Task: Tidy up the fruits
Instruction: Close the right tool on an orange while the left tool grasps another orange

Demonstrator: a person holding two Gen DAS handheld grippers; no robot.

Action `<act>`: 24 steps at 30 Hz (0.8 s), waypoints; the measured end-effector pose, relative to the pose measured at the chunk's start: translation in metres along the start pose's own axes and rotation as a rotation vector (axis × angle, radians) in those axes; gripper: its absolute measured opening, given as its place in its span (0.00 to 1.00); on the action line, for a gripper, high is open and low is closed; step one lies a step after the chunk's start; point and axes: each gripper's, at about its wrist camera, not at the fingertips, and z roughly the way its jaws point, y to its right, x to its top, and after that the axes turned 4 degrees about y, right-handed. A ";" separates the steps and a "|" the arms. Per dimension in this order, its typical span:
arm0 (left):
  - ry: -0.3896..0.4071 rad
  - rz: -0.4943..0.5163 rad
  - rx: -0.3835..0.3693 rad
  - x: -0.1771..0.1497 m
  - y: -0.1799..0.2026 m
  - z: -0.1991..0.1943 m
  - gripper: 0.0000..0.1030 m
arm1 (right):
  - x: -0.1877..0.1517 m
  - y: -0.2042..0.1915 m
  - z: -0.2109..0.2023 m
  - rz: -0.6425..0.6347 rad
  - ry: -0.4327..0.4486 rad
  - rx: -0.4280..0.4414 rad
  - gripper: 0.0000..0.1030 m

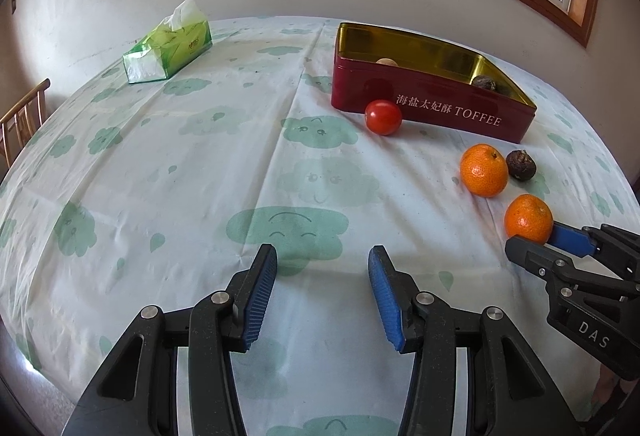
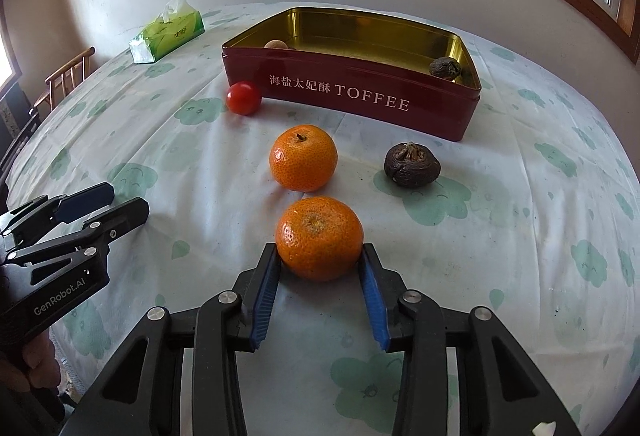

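2 oranges on the clouded tablecloth (image 2: 520, 195), nearer orange (image 2: 319, 238) pinched between right gripper (image 2: 320, 260) pads, left gripper (image 1: 322, 262) spread and empty, red toffee tin (image 2: 360, 95) behind.

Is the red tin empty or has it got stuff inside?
Not empty: the lidless red tin holds a dark fruit and a pale one.

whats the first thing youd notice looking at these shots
The near orange sits pinched between the blue pads of the right gripper, low in the middle of its view. Behind it on the cloud-print tablecloth lie a second orange, a dark wrinkled fruit and a red tomato against the red toffee tin.
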 end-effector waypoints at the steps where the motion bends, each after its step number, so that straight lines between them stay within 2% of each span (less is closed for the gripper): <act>1: 0.001 0.005 -0.003 0.000 0.003 0.000 0.48 | -0.001 0.004 -0.001 0.010 0.001 -0.007 0.36; 10: 0.003 0.097 -0.077 0.004 0.049 0.008 0.48 | -0.007 0.066 -0.007 0.119 0.013 -0.106 0.36; 14: 0.005 0.101 -0.124 0.011 0.067 0.015 0.48 | -0.007 0.089 -0.005 0.128 0.027 -0.157 0.36; 24: -0.002 0.135 -0.163 0.022 0.098 0.027 0.48 | 0.004 0.118 0.006 0.162 0.046 -0.184 0.36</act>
